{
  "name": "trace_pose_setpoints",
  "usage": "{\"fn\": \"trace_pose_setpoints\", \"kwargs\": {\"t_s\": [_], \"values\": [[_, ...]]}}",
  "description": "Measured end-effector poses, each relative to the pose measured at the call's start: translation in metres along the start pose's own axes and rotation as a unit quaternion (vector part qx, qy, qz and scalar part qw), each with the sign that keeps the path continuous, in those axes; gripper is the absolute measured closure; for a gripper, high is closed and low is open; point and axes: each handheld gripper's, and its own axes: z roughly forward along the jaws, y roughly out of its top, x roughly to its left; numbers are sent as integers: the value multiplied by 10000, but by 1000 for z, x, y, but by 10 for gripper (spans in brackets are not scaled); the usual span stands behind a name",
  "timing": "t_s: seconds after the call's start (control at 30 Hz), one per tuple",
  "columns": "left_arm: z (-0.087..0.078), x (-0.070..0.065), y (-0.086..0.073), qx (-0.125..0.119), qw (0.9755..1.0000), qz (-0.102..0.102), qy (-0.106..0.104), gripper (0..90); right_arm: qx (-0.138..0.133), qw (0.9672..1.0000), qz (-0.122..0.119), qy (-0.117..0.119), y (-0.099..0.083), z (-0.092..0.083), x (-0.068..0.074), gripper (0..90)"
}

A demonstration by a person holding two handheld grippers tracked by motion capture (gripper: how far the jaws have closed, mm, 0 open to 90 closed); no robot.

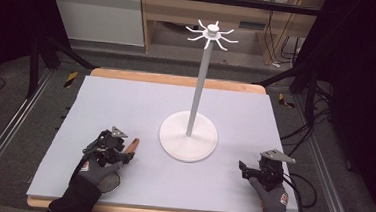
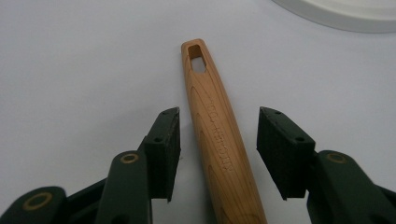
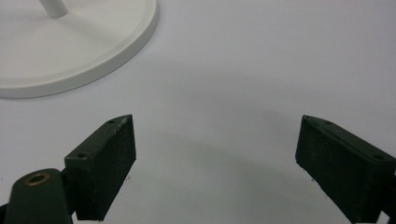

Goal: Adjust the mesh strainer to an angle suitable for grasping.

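Two grippers rested on the table [image 1: 186, 106]. Left gripper [image 2: 218, 140] jaws stood apart astride the wooden handle [image 2: 219, 140], pads clear of it; the handle lay left of the white stand [image 1: 189, 136]. Right gripper [image 3: 215, 158] jaws stood wide open.

A stand [image 1: 189, 136] sits on the table [image 1: 126, 101] a little right of its middle, its pole rising from the base. Left of the base and nearer the person lies a handle [image 1: 132, 144], its free end toward the base. The left gripper [image 1: 127, 157] straddles it, one jaw on either side without touching. The right gripper [image 1: 243, 169] rests at the near right, well apart from the base.
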Motion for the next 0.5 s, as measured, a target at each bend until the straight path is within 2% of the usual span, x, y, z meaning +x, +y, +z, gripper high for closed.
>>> {"fn": "trace_pose_setpoints", "kwargs": {"t_s": [0.23, 0.5], "values": [[3, 0, 0, 108, 9999, 34, 41, 549, 9, 10000, 1, -4, 0, 0, 0, 125], [6, -2, -1, 205, 9998, -23, 64, 589, 12, 10000, 0, -3, 0, 0, 0, 125]]}}
